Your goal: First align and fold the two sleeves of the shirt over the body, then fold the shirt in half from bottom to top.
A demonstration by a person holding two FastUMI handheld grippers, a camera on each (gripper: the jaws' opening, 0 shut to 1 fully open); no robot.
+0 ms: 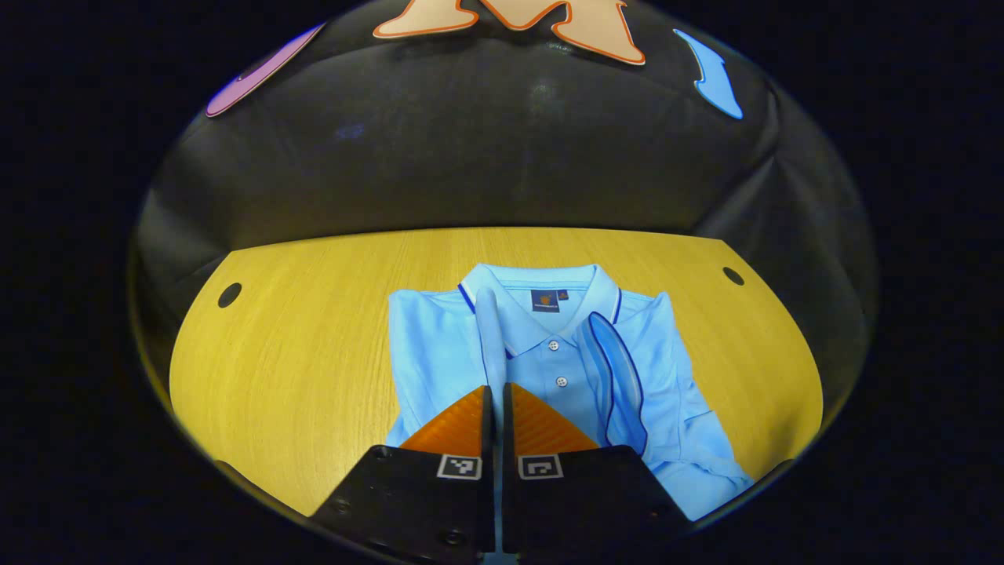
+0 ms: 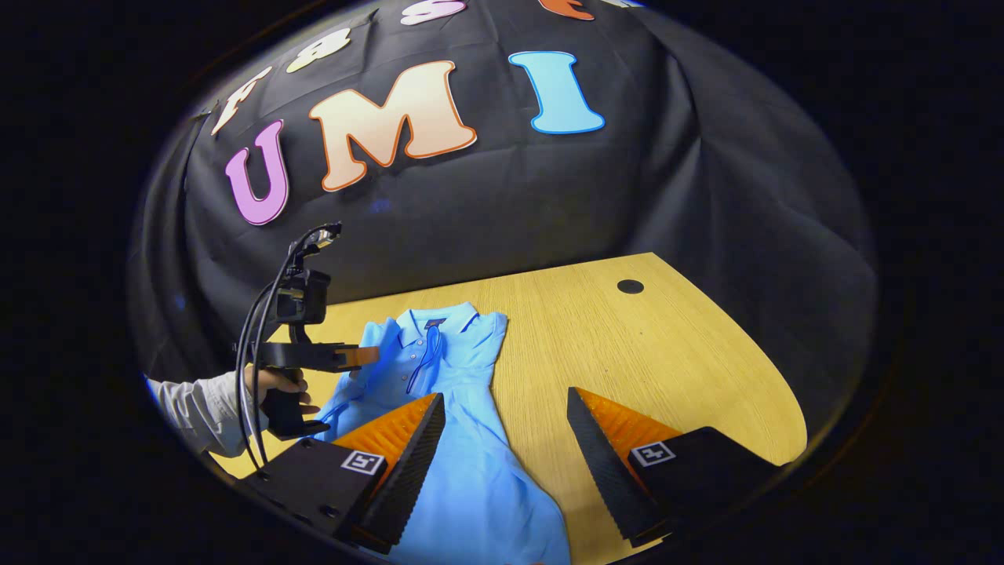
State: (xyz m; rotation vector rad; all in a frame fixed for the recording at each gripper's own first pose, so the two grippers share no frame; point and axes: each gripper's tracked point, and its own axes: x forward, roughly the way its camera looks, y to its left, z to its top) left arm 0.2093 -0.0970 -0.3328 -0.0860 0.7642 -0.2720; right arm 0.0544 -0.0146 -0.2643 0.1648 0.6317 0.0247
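A light blue shirt (image 1: 549,369) lies collar-up on the yellow wooden table (image 1: 298,353), buttons facing up. The left gripper (image 1: 497,392) has its fingers pressed together on a strip of the shirt's fabric, the left sleeve (image 1: 491,337), which rises between them over the chest. The other sleeve (image 1: 620,377) (dark-trimmed at the cuff) already lies folded across the body. In the right gripper view, the right gripper (image 2: 506,416) hangs spread wide and holding nothing above the shirt's lower part, while a hand (image 2: 271,384) grips the left tool beside the collar.
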